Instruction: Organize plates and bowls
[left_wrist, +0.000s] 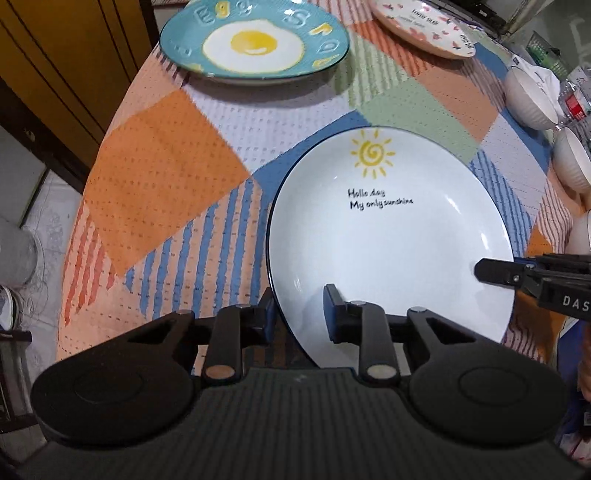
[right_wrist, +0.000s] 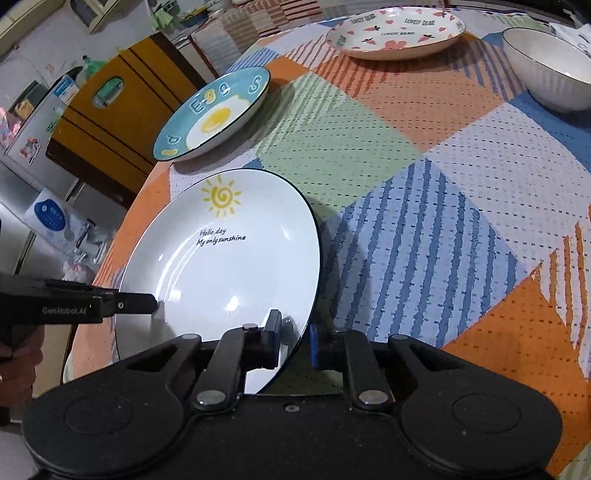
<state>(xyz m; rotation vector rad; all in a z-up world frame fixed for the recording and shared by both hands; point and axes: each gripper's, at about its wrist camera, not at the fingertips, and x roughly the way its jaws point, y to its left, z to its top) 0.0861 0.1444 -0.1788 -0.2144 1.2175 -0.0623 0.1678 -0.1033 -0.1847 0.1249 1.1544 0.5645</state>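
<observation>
Both grippers, left (left_wrist: 299, 314) and right (right_wrist: 293, 339), clamped on sun plate (left_wrist: 388, 240) rim, lower frame; plate empty.

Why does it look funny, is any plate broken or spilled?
Nothing is broken or spilled. The sun plate just has a gripper on each side of its rim: left gripper, right gripper. The egg plate sits flat.
</observation>
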